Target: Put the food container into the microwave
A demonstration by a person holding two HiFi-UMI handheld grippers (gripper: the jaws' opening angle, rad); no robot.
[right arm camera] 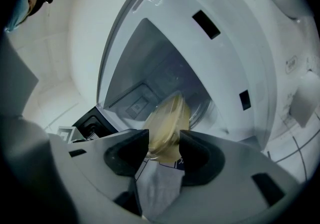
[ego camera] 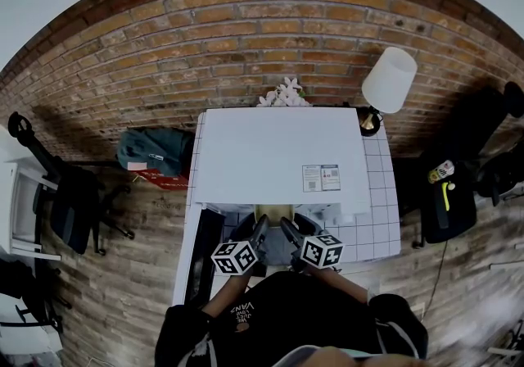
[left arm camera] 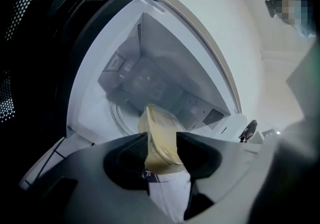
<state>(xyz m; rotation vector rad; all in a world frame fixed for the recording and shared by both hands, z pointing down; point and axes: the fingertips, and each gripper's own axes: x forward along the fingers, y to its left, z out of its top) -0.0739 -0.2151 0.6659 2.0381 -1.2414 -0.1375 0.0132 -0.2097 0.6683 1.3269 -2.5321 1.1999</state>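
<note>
A clear food container with yellowish contents [left arm camera: 161,140] [right arm camera: 169,123] hangs in front of the open white microwave [ego camera: 278,156], tilted, its far end toward the glass turntable [left arm camera: 122,115]. My left gripper [left arm camera: 162,153] is shut on one rim of the container. My right gripper [right arm camera: 164,150] is shut on the opposite rim. In the head view both grippers [ego camera: 260,230] [ego camera: 288,230] reach under the microwave's front edge, and only a sliver of the container [ego camera: 271,212] shows between them. The black microwave door [ego camera: 199,255] stands swung open at the left.
The microwave sits on a white tiled table [ego camera: 381,193] against a brick wall. A white lamp [ego camera: 389,79] and flowers [ego camera: 282,95] stand behind it. An office chair [ego camera: 70,197] and a green bag [ego camera: 155,152] are at the left, a dark chair [ego camera: 446,197] at the right.
</note>
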